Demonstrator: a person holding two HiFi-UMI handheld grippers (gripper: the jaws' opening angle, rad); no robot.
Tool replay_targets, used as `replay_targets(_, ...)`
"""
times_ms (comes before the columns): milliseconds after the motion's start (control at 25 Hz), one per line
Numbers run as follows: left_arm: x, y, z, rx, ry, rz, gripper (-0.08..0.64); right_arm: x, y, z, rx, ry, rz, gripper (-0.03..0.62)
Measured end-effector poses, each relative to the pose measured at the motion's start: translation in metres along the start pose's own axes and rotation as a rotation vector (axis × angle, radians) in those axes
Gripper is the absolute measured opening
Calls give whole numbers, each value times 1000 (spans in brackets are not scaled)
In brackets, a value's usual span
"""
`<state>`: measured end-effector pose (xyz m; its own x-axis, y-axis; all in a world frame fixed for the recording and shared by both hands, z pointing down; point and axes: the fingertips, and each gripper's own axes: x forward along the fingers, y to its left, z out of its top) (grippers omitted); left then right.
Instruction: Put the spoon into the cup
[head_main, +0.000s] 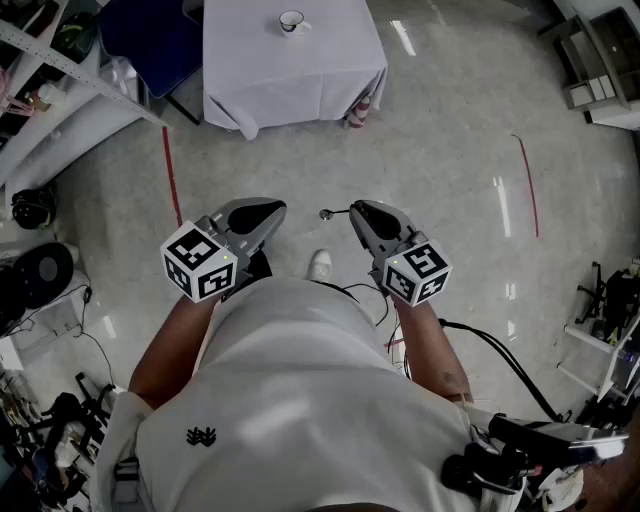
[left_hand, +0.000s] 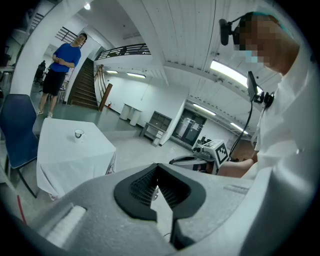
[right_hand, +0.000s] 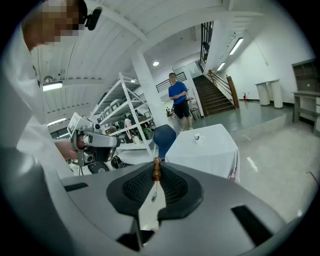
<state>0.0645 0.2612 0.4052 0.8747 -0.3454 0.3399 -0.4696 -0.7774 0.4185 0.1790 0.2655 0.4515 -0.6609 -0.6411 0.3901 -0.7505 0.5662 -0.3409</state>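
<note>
Operator's white shirt (head_main: 290, 400) fills the near field, with both tongs held out in front of it and angled slightly down.

Left tongs (left_hand: 157, 167): grey shell, black ribbed pads. Tips are together, nothing between them.

Right tongs (right_hand: 156, 164): same build, clamped on a small thin metal spoon with a brown bead end (right_hand: 156, 172). The bead sits at the tips and the shaft runs back between the pads. In the head view the other end of the spoon sticks out sideways toward the left tongs, over the floor.

Black-and-white marker cubes (head_main: 200, 262) sit at the rear of each unit.

On the pale glossy floor (head_main: 450, 130), a white shoe (head_main: 320, 264) shows between the two tongs. A red tape strip (head_main: 170, 175) lies to the left, with another off to the right.

Further ahead, well apart from both tongs, is a square table under a white cloth (head_main: 300, 80). A white cup with a dark rim (head_main: 291, 21) stands upright on it, well apart from the spoon.

A dark blue chair (head_main: 150, 35) is just beside the table, on its left in the head view.

Beyond the table, a person in a blue shirt and dark shorts (right_hand: 178, 97) stands near a staircase (right_hand: 215, 92).
</note>
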Motion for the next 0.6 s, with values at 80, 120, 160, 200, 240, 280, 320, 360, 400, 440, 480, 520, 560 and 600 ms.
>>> replay_targets(80, -10, 14, 9, 32, 6, -11, 5, 18, 7, 6, 3, 5, -7, 43)
replay_targets(120, -16, 23, 13, 42, 8, -16, 5, 27, 11, 8, 5, 8, -10, 43)
replay_targets(160, -23, 32, 15, 45, 8, -20, 5, 37, 17, 11, 5, 10, -13, 43)
replay_targets(200, -31, 41, 17, 40, 5, -22, 5, 47, 23, 14, 4, 13, -14, 43)
replay_targets(240, -39, 52, 19, 31, 1, -23, 5, 57, 29, 18, 1, 14, -16, 43)
replay_targets(280, -47, 63, 21, 26, -2, -21, 5, 67, 34, 23, -2, 14, -17, 43)
replay_targets(320, -54, 74, 22, 25, -3, -19, 5, 78, 39, 28, -4, 13, -21, 43)
replay_targets(360, -61, 85, 24, 26, -5, -20, 5, 88, 43, 32, -5, 13, -26, 43)
replay_targets(400, -68, 94, 26, 28, -7, -23, 5, 98, 47, 35, -3, 13, -33, 43)
replay_targets(440, -76, 103, 28, 28, -11, -30, 5, 108, 51, 38, 2, 13, -40, 43)
replay_targets(480, -83, 111, 29, 28, -13, -36, 5, 118, 55, 40, 10, 12, -46, 43)
replay_targets(520, -91, 120, 30, 29, -14, -42, 5, 127, 59, 41, 23, 12, -52, 43)
replay_targets(560, -98, 128, 31, 30, -14, -48, 5, 137, 62, 43, 38, 11, -58, 43)
replay_targets(600, -105, 136, 31, 29, -12, -53, 5, 145, 65, 45, 52, 8, -63, 43)
